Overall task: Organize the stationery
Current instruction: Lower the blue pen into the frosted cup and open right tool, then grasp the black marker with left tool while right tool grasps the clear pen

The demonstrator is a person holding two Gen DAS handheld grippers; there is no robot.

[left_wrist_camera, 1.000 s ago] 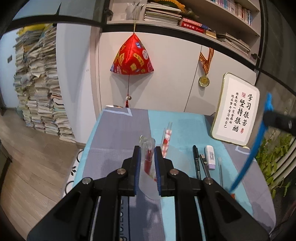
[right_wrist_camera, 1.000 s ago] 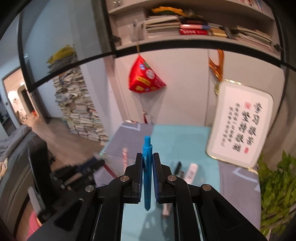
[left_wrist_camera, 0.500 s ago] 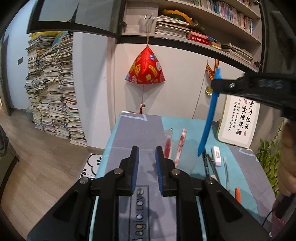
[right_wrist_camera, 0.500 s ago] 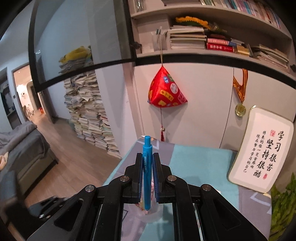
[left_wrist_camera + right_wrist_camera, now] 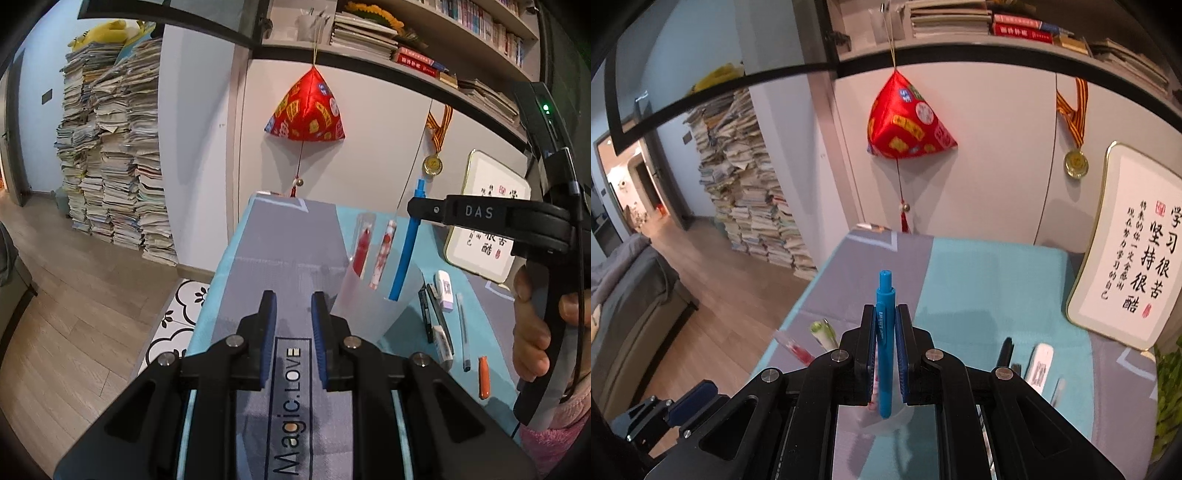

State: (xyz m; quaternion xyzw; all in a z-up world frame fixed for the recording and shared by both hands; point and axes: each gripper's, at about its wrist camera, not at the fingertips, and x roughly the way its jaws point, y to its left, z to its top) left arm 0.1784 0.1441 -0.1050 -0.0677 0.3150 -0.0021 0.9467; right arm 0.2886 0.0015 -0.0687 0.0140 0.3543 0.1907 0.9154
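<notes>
Grey and teal cloth covers the table point(image 5: 280, 236) below a white wall with a red ornament point(image 5: 306, 110) and bookshelves.

Left gripper point(image 5: 293, 321) hovers with its jaws parted around nothing, just beside a clear cup point(image 5: 369, 306) that holds two red pens point(image 5: 364, 247). Right gripper point(image 5: 885, 350) is clamped on a blue pen point(image 5: 885, 332), held upright with its lower tip inside the cup. Beyond the cup on the teal cloth lie a black pen point(image 5: 424, 314), a white eraser point(image 5: 445, 290) and an orange pen point(image 5: 484, 376).
</notes>
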